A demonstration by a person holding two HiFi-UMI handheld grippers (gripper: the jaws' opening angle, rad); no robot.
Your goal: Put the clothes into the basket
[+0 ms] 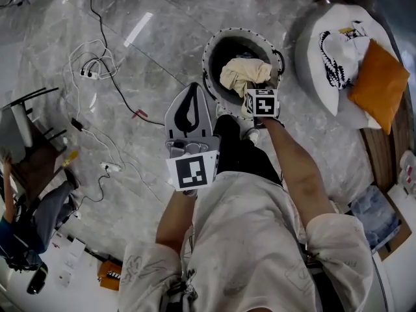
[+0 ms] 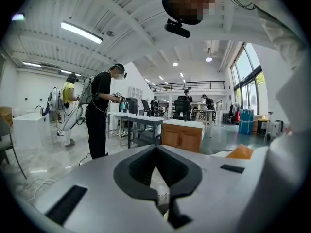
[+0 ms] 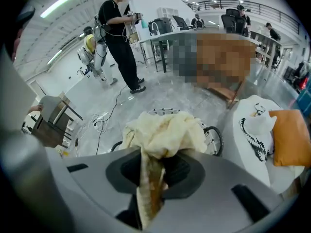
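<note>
You are holding the right gripper (image 1: 252, 93) tilted steeply down over the round basket (image 1: 214, 44) on the grey floor in front of your feet. Its jaws are pinching a cream garment (image 1: 244, 73). In the right gripper view a twisted strand of that garment (image 3: 165, 132) is running back between the pads, and the rest is bunching up just past the tips, above the basket's rim (image 3: 160, 111). From your head view the bundle is sitting within the basket's opening; whether it is resting on anything inside is not clear. You are carrying the left gripper (image 1: 193, 91) close by on the basket's near left side. Its jaws are meeting at the tips with nothing between them, as the left gripper view (image 2: 156, 152) is showing. A black-and-white garment (image 1: 338, 57) is lying on the white cushion (image 1: 312, 64) to the right, beside an orange pillow (image 1: 380, 83).
</note>
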